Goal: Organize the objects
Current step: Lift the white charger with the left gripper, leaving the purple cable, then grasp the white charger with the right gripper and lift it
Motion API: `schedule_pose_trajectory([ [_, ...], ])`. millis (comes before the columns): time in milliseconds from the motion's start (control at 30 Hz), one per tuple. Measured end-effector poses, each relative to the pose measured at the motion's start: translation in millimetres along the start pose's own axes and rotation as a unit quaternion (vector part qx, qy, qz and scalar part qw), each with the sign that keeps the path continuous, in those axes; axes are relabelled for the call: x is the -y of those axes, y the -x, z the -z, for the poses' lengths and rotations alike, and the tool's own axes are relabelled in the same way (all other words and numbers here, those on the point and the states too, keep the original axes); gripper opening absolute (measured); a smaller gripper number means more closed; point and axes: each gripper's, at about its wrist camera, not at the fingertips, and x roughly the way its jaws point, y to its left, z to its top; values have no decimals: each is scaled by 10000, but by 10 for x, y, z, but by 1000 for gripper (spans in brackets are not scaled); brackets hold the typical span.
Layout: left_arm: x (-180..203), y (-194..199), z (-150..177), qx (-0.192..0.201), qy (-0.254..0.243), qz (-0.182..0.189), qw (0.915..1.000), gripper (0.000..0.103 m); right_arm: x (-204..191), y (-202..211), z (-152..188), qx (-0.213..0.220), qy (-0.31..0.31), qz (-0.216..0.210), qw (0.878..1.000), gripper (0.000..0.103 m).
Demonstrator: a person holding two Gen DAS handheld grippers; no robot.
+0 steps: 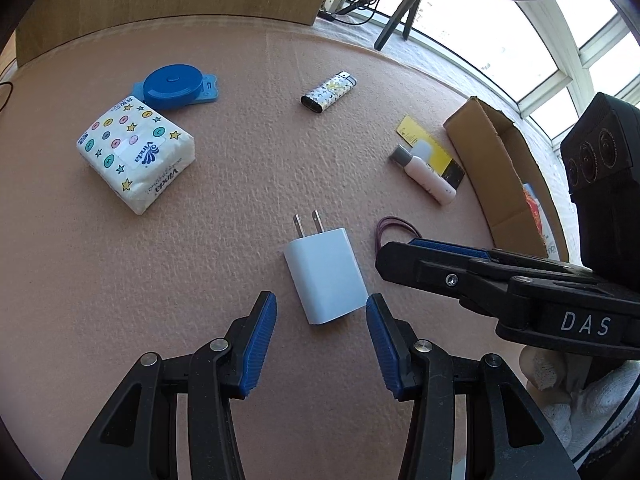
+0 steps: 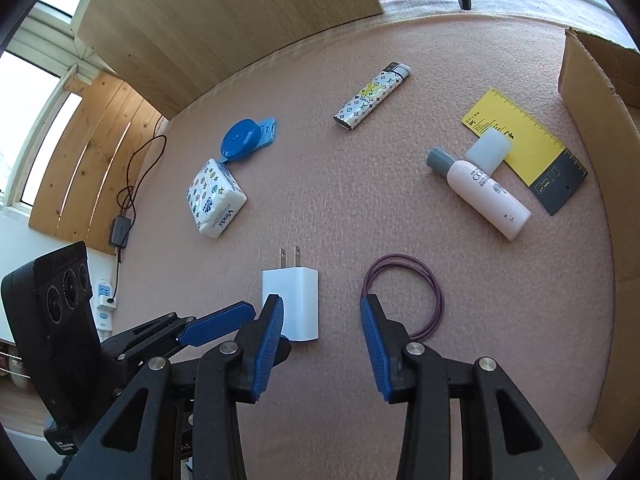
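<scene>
Left wrist view: left hand-held gripper (image 1: 321, 312) spread open, holding nothing, its blue pads either side of the near end of the white plug charger (image 1: 325, 276), which lies flat on the pink bench (image 1: 220, 240), prongs pointing away. Judged: light, rigid, smooth plastic shell, likely a bit slippery; best pinched across its long flat sides, clear of the prongs. The right hand-held gripper (image 1: 432, 258) reaches in from the right over the purple hair band (image 1: 394, 229). The cardboard box (image 1: 504, 176) sits at the right edge; something printed shows inside (contents not readable). Right wrist view: right hand-held gripper (image 2: 322, 316) also open and empty, the band's loop (image 2: 404, 296) just beside its right finger. Band judged soft and floppy, thin, hard to catch flat. Box wall (image 2: 592, 128) visible only; interior hidden here.
</scene>
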Motion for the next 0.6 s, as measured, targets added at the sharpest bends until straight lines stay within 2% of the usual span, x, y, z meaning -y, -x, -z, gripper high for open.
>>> schedule_pose_trajectory([
  [300,67,-98,-29,-95,-190,5,9998,50,-91,-181,-25,-326,272,44,9991,37],
  [600,95,-134,-58,-108,-251,81,9996,50,-91,-333,-57,-592,172,-255,9978,37],
])
